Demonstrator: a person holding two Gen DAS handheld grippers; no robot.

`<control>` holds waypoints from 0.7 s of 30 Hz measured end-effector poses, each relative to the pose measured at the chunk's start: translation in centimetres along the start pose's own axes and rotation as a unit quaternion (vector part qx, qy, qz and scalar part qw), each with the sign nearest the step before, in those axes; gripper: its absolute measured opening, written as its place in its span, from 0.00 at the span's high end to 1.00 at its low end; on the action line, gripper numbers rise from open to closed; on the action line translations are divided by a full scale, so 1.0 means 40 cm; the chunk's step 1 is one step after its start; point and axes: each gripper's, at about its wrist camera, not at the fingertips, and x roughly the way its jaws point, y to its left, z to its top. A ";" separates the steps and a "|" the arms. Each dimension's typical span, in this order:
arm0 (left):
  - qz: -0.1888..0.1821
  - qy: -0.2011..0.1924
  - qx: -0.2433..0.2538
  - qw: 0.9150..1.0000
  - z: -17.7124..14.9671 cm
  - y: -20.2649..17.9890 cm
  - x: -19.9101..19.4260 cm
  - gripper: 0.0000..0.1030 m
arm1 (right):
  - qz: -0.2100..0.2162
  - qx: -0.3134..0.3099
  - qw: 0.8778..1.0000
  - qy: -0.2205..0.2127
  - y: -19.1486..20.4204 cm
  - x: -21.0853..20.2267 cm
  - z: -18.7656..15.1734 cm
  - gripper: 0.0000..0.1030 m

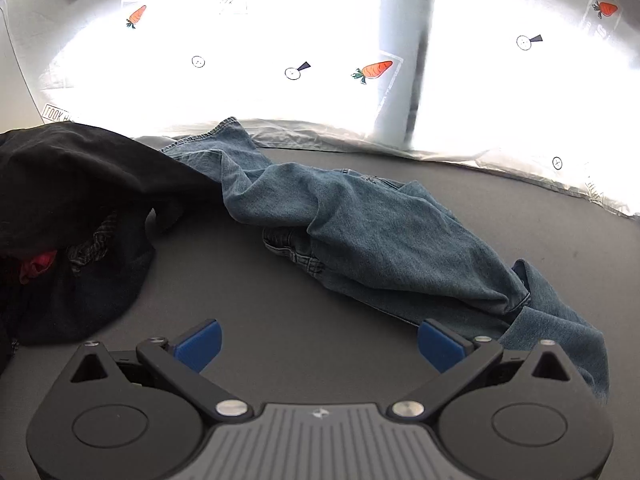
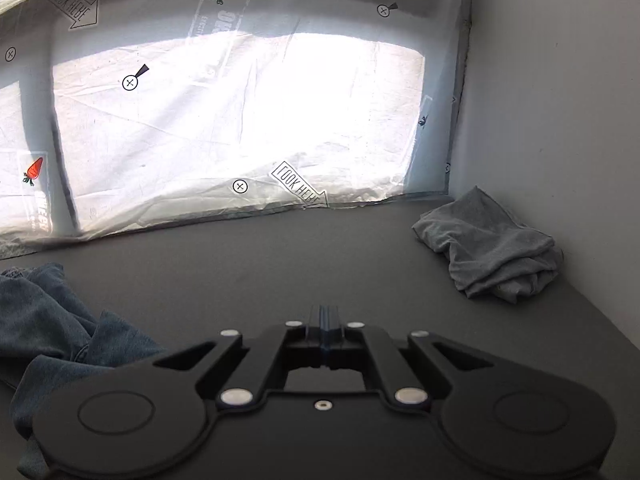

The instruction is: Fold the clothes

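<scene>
Crumpled blue jeans (image 1: 360,232) lie across the dark grey table (image 1: 260,292), from the back left to the right front. My left gripper (image 1: 320,342) is open with blue pads, just short of the jeans; its right pad (image 1: 440,344) is close to the denim edge. My right gripper (image 2: 325,320) is shut and empty, above bare table. Part of the jeans (image 2: 52,332) shows at the left of the right wrist view.
A pile of dark clothes (image 1: 68,216) with a red piece lies at the left. A crumpled grey garment (image 2: 492,244) lies in the back right corner by the white wall (image 2: 560,120). A translucent printed plastic sheet (image 2: 224,120) covers the window behind the table.
</scene>
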 end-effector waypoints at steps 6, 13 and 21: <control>0.041 -0.029 -0.014 0.999 -0.047 -0.033 -0.056 0.00 | -0.073 0.073 0.995 0.000 -0.292 0.127 0.092 1.00; 0.053 -0.015 -0.071 0.996 -0.082 -0.054 -0.062 0.00 | 0.050 0.000 0.996 0.071 -0.131 0.156 -0.052 0.71; 0.071 -0.016 -0.061 0.995 -0.115 -0.037 -0.083 0.00 | 0.316 -0.208 0.924 0.058 0.314 -0.021 -0.200 0.35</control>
